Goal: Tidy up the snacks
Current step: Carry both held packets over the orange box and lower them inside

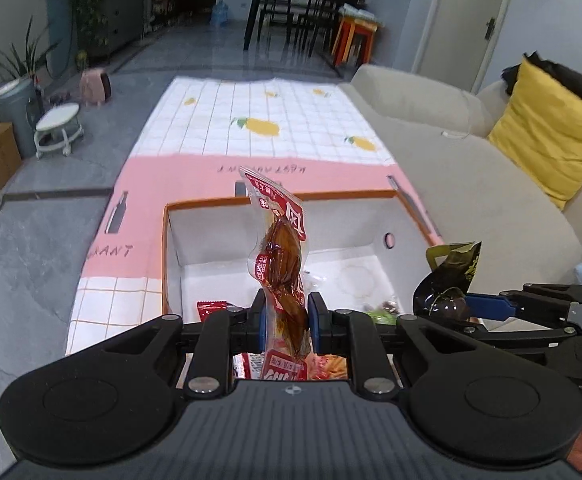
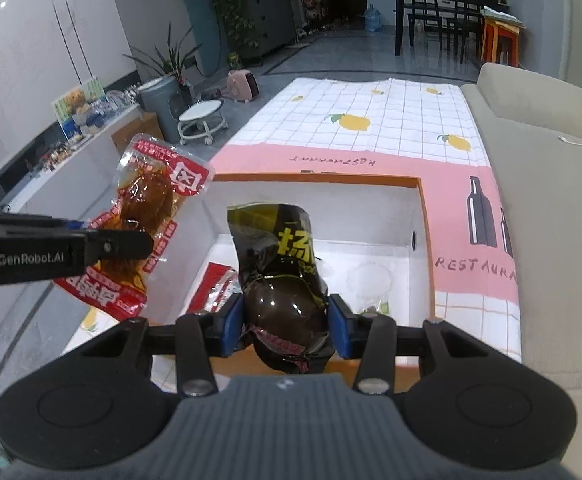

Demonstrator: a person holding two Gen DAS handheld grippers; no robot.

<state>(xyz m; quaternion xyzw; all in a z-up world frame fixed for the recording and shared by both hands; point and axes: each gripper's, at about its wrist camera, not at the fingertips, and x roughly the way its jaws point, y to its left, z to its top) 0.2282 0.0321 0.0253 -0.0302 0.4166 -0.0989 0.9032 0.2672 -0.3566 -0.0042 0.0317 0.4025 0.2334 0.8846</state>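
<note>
Blue-padded left gripper (image 1: 287,322): jaws clamped tight on a red-and-clear snack packet (image 1: 281,256), held near the packet's lower third, with the printed top seal standing up ahead of the fingers and the bottom edge hanging behind them. Contents: a brown glazed piece, vacuum-sealed. Judged light, soft and floppy; the film looks glossy and likely slippery, so a hold across the solid brown middle should be surer than one on the thin sealed margins, which would fold.

Right gripper (image 2: 286,322): jaws closed partway around a black packet with yellow print (image 2: 283,272), pads pressing the rounded bulge on both sides. The crumpled top of the film rises ahead of the fingers. Judged light, with a firm rounded lump inside that could squirt out of slick film if squeezed off-centre; the present hold across the widest part seems sound.

Beneath and just ahead of both grippers: an open white box with orange rim (image 1: 331,197), holding a few loose packets on its floor, among them a small red sachet (image 1: 212,307).

Under the box: a pink and white checked tablecloth (image 1: 283,120) with lemon print.

Right of the grippers: a beige sofa (image 1: 471,184) with a yellow cushion (image 1: 551,136).

Both packets hang above the box, clear of its floor.
</note>
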